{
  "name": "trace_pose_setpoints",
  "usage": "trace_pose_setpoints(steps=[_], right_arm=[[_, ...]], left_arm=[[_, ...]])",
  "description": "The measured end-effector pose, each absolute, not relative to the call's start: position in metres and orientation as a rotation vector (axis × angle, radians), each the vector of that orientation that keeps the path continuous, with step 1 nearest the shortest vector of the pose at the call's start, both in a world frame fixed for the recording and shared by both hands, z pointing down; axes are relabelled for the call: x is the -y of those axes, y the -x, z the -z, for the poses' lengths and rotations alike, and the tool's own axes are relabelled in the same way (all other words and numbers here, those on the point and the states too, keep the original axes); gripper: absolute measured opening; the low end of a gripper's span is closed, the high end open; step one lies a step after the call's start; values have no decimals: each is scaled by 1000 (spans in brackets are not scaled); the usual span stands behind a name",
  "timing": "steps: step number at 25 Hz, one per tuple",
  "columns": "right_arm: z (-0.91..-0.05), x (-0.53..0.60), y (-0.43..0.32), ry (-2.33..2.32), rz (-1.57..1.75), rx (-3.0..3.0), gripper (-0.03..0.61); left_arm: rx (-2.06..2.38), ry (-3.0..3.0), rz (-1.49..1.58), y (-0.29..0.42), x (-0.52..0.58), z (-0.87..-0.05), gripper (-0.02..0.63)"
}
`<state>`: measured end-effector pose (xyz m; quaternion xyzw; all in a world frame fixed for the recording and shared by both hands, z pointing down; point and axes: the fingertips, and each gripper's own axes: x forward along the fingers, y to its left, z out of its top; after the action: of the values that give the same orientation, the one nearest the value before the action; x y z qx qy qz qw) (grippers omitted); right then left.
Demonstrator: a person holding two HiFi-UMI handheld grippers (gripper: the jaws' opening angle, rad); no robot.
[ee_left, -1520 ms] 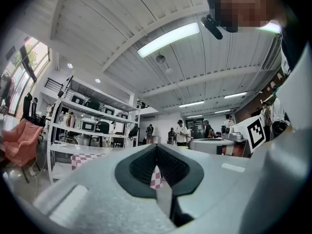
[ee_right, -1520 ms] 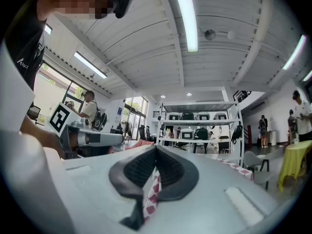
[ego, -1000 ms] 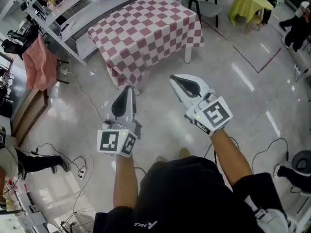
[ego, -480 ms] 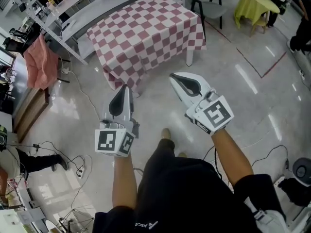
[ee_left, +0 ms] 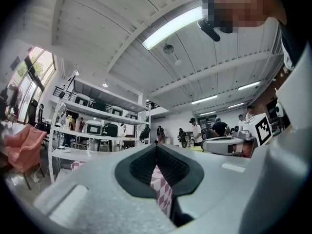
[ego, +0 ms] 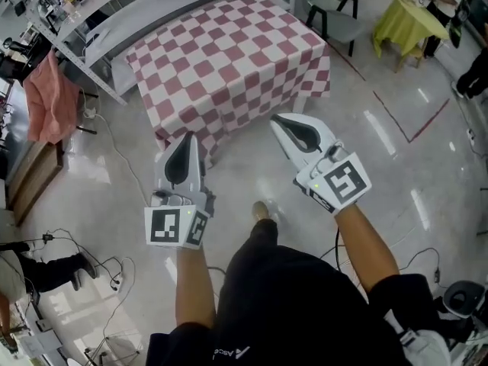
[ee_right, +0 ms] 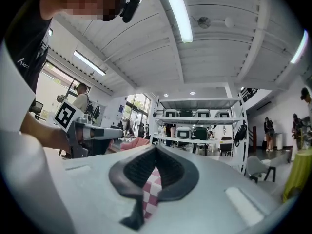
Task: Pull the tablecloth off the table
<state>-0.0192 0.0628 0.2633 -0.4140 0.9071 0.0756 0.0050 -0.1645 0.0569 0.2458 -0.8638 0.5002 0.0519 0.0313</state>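
The red-and-white checked tablecloth [ego: 229,59] lies spread with its edges hanging, beside a white shelving rack [ego: 152,6]. Just short of the cloth's near edge, the left gripper [ego: 185,137] and right gripper [ego: 276,120] hover, jaws closed together, holding nothing.

We log the tablecloth [ego: 229,59] as dusky red and white checks. The left claw [ego: 185,137] and right claw [ego: 276,120] are white with black pads [ee_left: 141,167] and black-and-white square markers [ego: 169,226]. Hanging cloth [ego: 46,101] salmon pink, far cloth [ego: 408,21] yellow-green, floor [ego: 252,181] pale grey.
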Motion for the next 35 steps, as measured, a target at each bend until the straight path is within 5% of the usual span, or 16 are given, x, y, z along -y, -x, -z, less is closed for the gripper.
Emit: trace_pose_setpoints(steps=[18, 35], right_arm=[[-302, 194, 46, 1379, -251, -2842, 2], [-352, 418, -9, 1174, -142, -2988, 2]], left_arm=[[-1616, 2649, -129, 218, 189, -291, 9], [-1985, 2467, 50, 176, 378, -334, 9]])
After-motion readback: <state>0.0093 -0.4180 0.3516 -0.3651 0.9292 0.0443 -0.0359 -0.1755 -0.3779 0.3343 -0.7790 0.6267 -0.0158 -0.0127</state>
